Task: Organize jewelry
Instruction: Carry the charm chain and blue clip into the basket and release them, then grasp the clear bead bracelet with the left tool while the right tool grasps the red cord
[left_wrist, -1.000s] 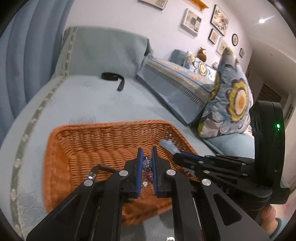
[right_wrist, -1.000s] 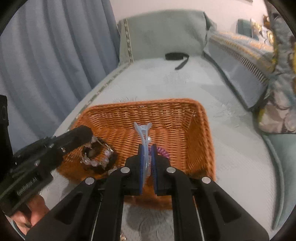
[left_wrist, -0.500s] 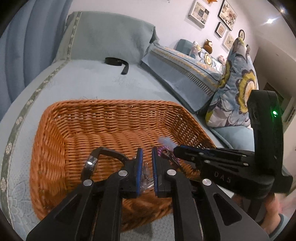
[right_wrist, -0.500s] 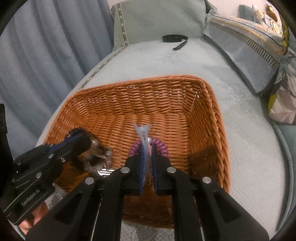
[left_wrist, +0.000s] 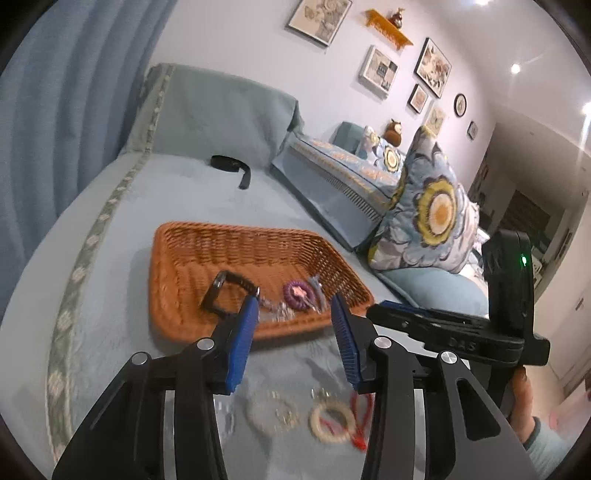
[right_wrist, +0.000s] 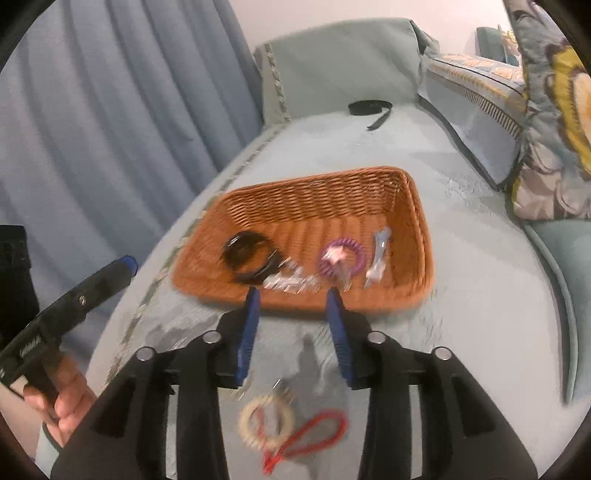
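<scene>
Left hand-held gripper (left_wrist: 291, 332): gaping wide, gripping nothing.
Right hand-held gripper (right_wrist: 293, 319): likewise spread, empty.
Basket (right_wrist: 417, 206): collecting sorted pieces.
Cream ring (right_wrist: 266, 421): lying near, awaiting pickup.

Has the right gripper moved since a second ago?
Yes. The right gripper has pulled back from inside the wicker basket to just before its near rim, now open, with the hair clip left inside.

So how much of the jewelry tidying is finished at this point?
Partly done. The wicker basket already holds a black bracelet, a purple coil band, a clear hair clip and a clear bead piece. Both the left gripper and right gripper are open and empty. A cream ring, red cord and pale bracelet still lie outside on the cushion.
</scene>
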